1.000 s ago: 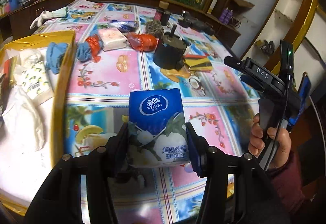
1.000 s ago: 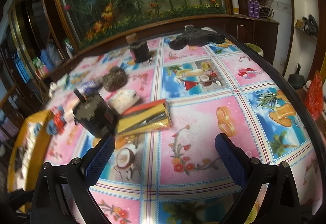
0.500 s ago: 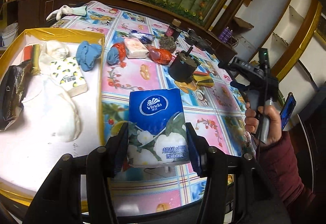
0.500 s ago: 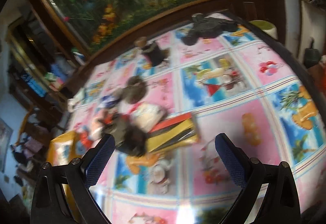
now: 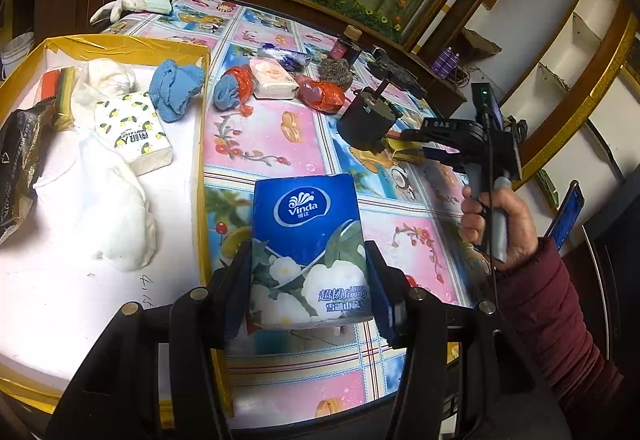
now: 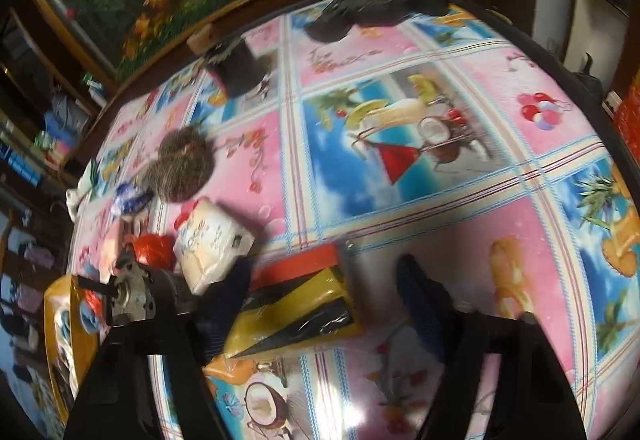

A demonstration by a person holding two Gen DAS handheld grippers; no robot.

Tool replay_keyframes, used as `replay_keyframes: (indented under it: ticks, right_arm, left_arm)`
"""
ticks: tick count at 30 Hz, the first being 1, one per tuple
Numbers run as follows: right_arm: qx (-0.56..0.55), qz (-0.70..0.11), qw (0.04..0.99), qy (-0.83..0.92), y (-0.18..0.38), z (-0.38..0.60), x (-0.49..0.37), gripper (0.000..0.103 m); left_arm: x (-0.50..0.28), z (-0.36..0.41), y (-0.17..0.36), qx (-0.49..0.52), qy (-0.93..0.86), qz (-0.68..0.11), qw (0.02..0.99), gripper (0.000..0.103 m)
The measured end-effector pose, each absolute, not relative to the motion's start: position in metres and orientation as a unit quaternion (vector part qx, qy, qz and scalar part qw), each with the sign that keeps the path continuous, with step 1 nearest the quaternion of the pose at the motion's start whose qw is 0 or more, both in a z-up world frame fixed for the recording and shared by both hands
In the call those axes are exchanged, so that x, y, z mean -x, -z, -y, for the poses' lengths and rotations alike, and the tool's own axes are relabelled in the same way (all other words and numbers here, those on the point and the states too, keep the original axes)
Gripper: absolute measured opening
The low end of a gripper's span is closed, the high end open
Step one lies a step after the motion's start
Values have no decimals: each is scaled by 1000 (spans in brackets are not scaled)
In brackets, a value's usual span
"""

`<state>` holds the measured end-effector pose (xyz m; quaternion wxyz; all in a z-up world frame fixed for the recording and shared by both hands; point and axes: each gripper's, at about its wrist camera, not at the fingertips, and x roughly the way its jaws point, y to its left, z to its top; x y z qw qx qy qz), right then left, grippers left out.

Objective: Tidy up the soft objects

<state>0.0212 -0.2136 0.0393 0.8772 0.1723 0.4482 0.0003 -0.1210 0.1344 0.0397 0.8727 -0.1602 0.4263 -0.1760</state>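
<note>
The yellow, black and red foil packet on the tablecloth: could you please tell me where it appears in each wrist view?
Left wrist view: the yellow, black and red foil packet peeks out at right of centre, mostly hidden behind the right gripper.
Right wrist view: bottom centre, between the closing jaws, no pad visibly pressing it.
Shared landmark: the black cylindrical motor beside it.
</note>
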Motion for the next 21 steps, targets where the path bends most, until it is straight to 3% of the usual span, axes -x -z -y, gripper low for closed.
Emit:
replay_keyframes:
  ticks: [2, 10, 16, 18, 21]
  right_arm:
    - [-157, -453, 878, -15, -38, 206, -18, 44]
    - [-88, -481, 871, -43, -37, 188, 61, 45]
    - [-137, -474, 864, -99, -50, 206, 107, 58]
    - [-122, -450, 881, -79, -58, 218, 113, 76]
    - [-114, -432, 892, -69, -65, 227, 119, 79]
  left_arm:
    - [120, -133, -38, 159, 176, -429, 871, 51]
    - [129, -119, -39, 149, 186, -433, 869, 51]
    - [142, -113, -46, 143, 192, -427, 872, 51]
    - [145, -113, -48, 140, 193, -425, 873, 51]
    - [150, -113, -49, 140, 192, -425, 873, 51]
